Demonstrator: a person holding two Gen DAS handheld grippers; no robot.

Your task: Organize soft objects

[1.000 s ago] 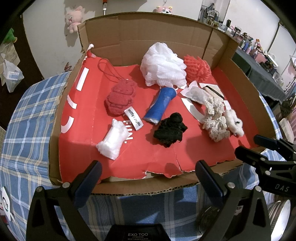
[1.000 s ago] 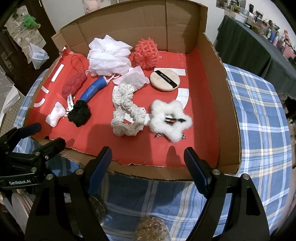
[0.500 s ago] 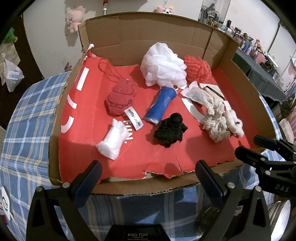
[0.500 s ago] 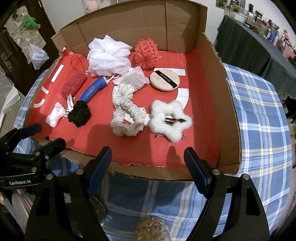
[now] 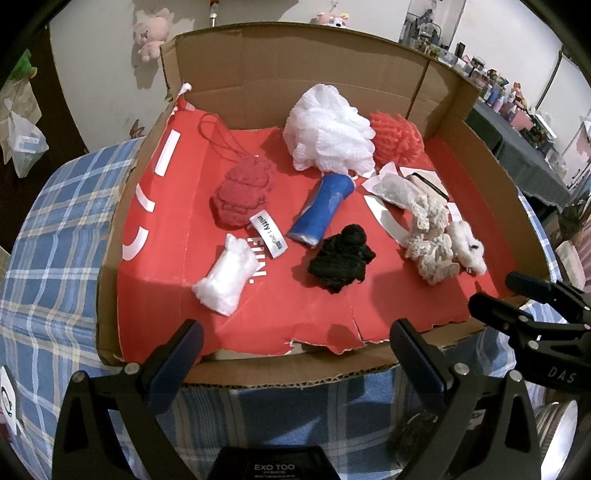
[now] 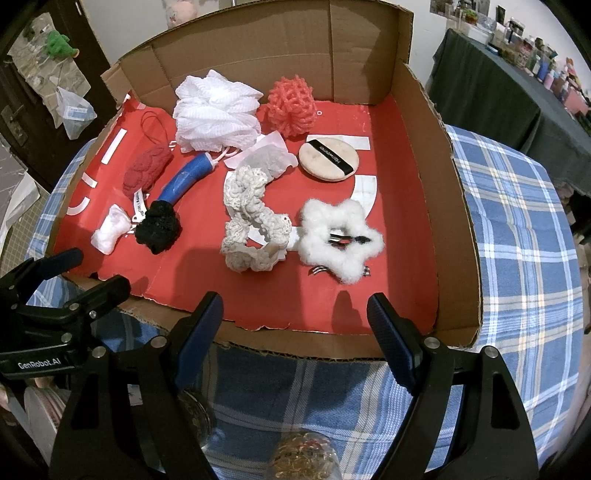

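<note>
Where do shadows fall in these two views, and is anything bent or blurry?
Left wrist: sharp focus; the black scrunchie casts a shadow toward the left; fisheye bows the box walls. Right wrist: the open right gripper throws finger shadows onto the red liner; corners vignette dark.

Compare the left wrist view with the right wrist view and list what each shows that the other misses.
Left wrist only: the pink plush toy on the wall. Right wrist only: the whole round beige powder puff with black band and the star shape of the white fluffy hair clip. Both: cardboard box, white mesh bath pouf, black knitted scrunchie, and both open grippers, left gripper and right gripper.
</note>
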